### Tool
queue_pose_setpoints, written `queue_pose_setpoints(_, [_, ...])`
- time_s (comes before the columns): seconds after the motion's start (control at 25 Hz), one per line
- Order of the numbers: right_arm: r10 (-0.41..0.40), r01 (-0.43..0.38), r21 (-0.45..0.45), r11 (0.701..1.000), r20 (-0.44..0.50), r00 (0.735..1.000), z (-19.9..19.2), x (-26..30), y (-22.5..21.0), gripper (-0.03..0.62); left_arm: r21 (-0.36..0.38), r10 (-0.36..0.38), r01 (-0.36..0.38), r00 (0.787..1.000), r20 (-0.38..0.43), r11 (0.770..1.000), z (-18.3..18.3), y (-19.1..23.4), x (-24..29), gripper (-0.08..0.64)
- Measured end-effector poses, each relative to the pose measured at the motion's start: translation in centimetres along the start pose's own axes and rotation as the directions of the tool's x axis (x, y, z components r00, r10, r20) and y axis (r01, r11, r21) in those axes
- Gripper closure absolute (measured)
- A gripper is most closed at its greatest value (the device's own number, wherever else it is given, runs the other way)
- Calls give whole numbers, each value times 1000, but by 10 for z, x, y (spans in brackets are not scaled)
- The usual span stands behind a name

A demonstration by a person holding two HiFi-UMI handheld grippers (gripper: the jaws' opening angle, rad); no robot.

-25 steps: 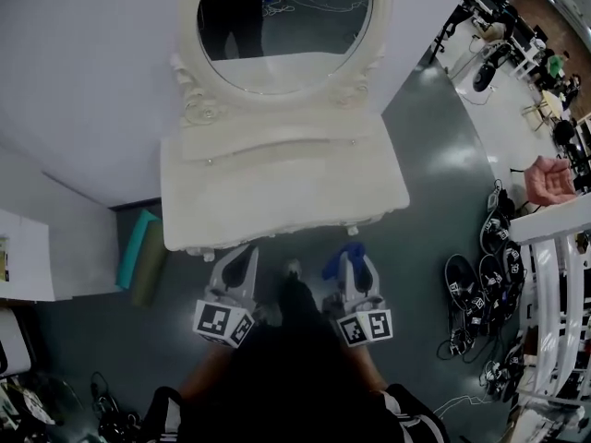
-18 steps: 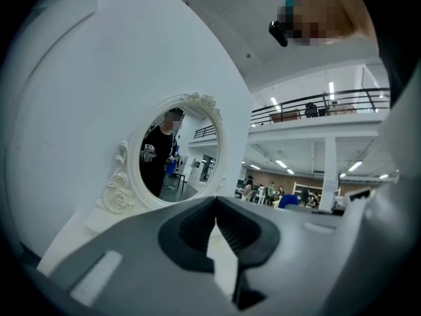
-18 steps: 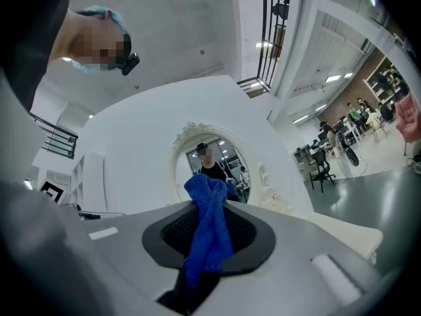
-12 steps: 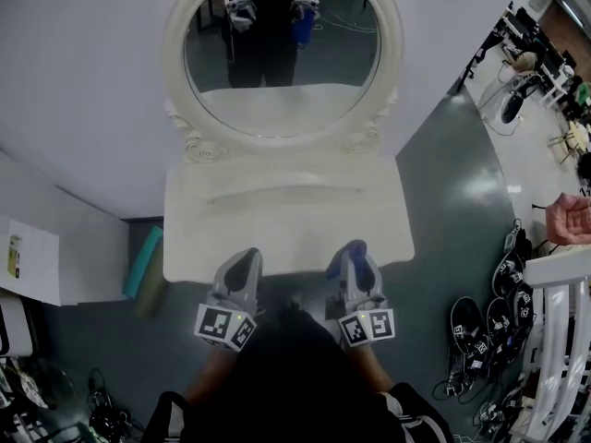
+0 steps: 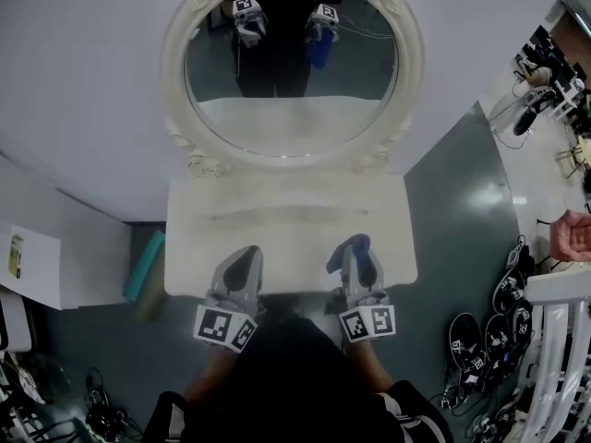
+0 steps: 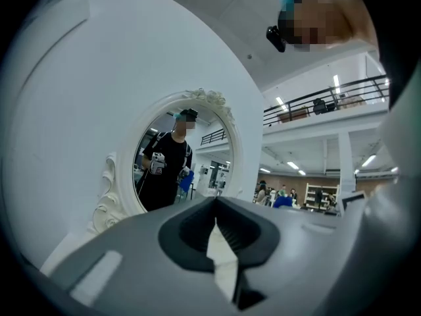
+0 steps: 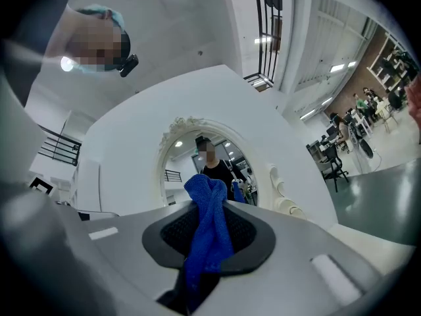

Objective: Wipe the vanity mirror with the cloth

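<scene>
Edges first: both my grippers hover over the near edge of the pale tabletop (image 5: 286,215), side by side and apart, with its whole depth between them and the vanity mirror (image 5: 294,67). Grey floor (image 5: 452,173) opens to the tabletop's right, and a white wall (image 5: 83,81) backs the mirror. My left gripper (image 5: 242,261) has its jaws closed tip to tip on nothing. My right gripper (image 5: 355,252) pinches the blue cloth (image 7: 209,232), which runs lengthwise along the jaws, bunched end poking toward the mirror. The mirror stands upright, glass facing me. It is oval, and in both gripper views its long axis runs up and down.
</scene>
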State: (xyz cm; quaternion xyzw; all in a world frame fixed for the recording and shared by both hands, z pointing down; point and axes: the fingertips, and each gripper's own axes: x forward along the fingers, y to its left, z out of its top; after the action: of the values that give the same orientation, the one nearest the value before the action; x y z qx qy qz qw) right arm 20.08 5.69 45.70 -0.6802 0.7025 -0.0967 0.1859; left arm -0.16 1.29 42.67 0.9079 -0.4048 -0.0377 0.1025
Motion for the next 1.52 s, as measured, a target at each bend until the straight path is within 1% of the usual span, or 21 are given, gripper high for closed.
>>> queue_pose_setpoints(0.16, [-29, 29, -4, 1000, 29, 999, -1, 36, 1, 528, -20, -35, 35, 999, 0, 999, 2, 27, 28, 549])
queue_pose_setpoints(0.28, [-57, 57, -5, 998, 41, 998, -2, 57, 0, 528, -24, -75, 75, 997, 2, 997, 9, 38, 44, 549])
queue_pose_setpoints(0.44, [-90, 88, 30, 996, 66, 994, -3, 84, -1, 528, -21, -112, 112, 994, 7, 993, 18, 54, 59, 549])
queue_pose_setpoints(0.72, [-94, 87, 78, 993, 99, 991, 10, 131, -26, 528, -19, -76, 77, 997, 24, 997, 30, 68, 84, 549])
queue_pose_setpoints(0.88, [-103, 92, 88, 992, 131, 986, 34, 170, -40, 528, -16, -53, 53, 998, 32, 998, 35, 70, 96, 549])
queue_pose_setpoints(1.08, [-118, 96, 117, 988, 196, 974, 60, 213, -63, 528, -10, -37, 37, 999, 37, 999, 38, 71, 108, 548])
queue_pose_setpoints(1.28, [-128, 94, 164, 982, 211, 969, 64, 246, -78, 528, -15, -20, 20, 999, 36, 1000, 38, 80, 120, 549])
queue_pose_setpoints(1.36, [-131, 90, 187, 978, 217, 967, 66, 259, -83, 528, -4, -8, 9, 999, 39, 1000, 41, 84, 124, 549])
queue_pose_setpoints(1.52, [-165, 99, 263, 960, 243, 956, 71, 277, -98, 528, -6, 13, -13, 999, 33, 1000, 39, 95, 134, 549])
